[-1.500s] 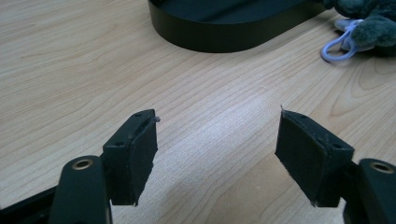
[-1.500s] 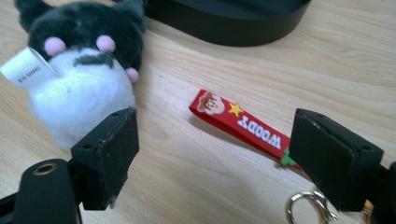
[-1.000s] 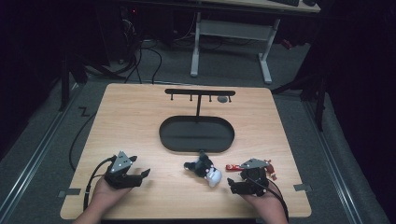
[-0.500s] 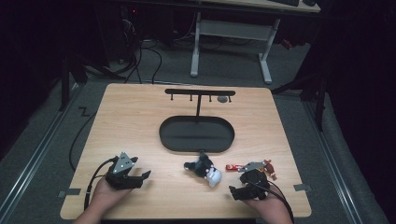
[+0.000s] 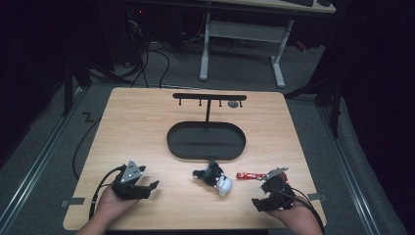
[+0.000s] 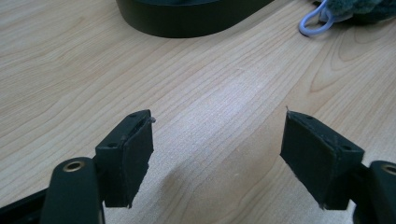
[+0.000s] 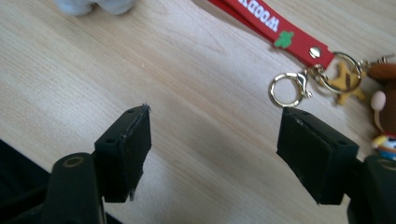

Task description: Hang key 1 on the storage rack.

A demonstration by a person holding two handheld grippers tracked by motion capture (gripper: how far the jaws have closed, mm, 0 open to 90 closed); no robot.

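On the pale wooden table (image 5: 147,127), the right gripper (image 5: 258,203) had backed toward the lower right corner, jaws spread and empty. The red keychain (image 7: 299,44) lay free, lower right. The left gripper (image 5: 147,190) waited, released.

The worktop (image 5: 147,127) is a light wooden board with rounded corners, and it stands on a grey carpet floor (image 5: 58,147). The room around it is very dark, with the light falling mostly on the worktop. Behind the far edge stands a desk with a white frame (image 5: 240,34). Black cables (image 5: 161,56) lie on the floor near the far left corner. A metal rail (image 5: 34,171) runs along the left edge.
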